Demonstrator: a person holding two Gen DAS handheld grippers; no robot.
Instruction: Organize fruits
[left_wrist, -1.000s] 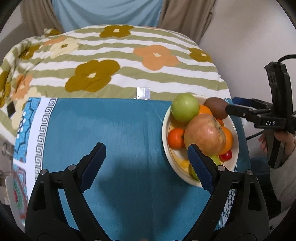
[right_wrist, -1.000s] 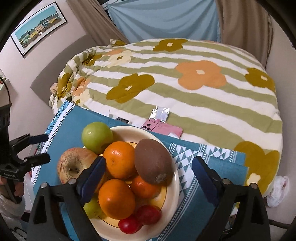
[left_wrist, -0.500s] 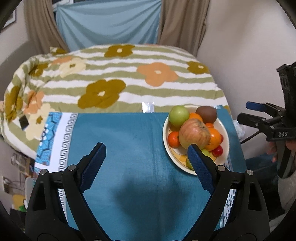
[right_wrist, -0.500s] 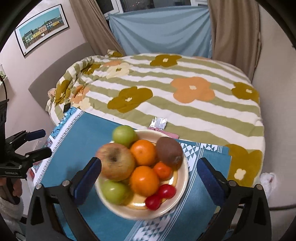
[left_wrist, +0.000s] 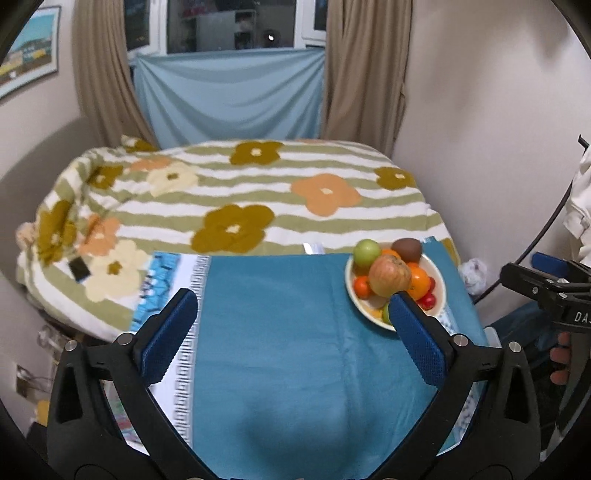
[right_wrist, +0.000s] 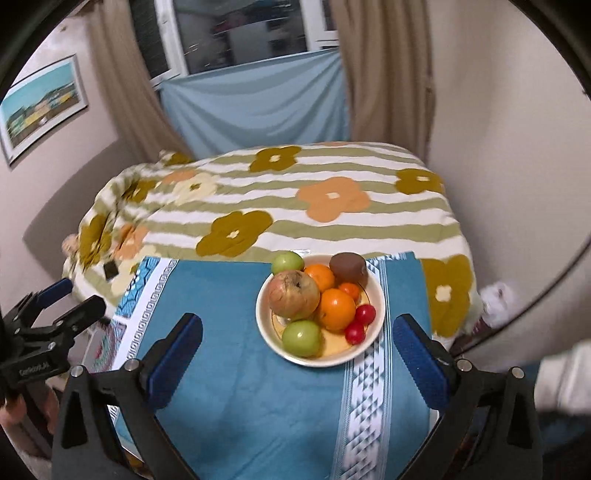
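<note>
Bowl (right_wrist: 377, 295): piled with fruit on the cloth (right_wrist: 236, 369).
Fingers: left gripper (left_wrist: 291, 334), right gripper (right_wrist: 297, 352) just widened, empty.
Risk: a nudge rolls the top apple (right_wrist: 293, 293) off.

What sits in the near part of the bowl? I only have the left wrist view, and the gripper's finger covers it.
Observer: In the right wrist view a green apple lies at the near side of the bowl, in plain sight.
Operator: How many small red fruits are in there?
Observer: Two small red fruits, close together by the bowl's right rim, next to the large orange.
Operator: Is the right gripper holding anything?
Observer: No. The right gripper has just been opening its jaws. They stand wide with nothing between the pads, and the bowl lies on the cloth beyond them.
</note>
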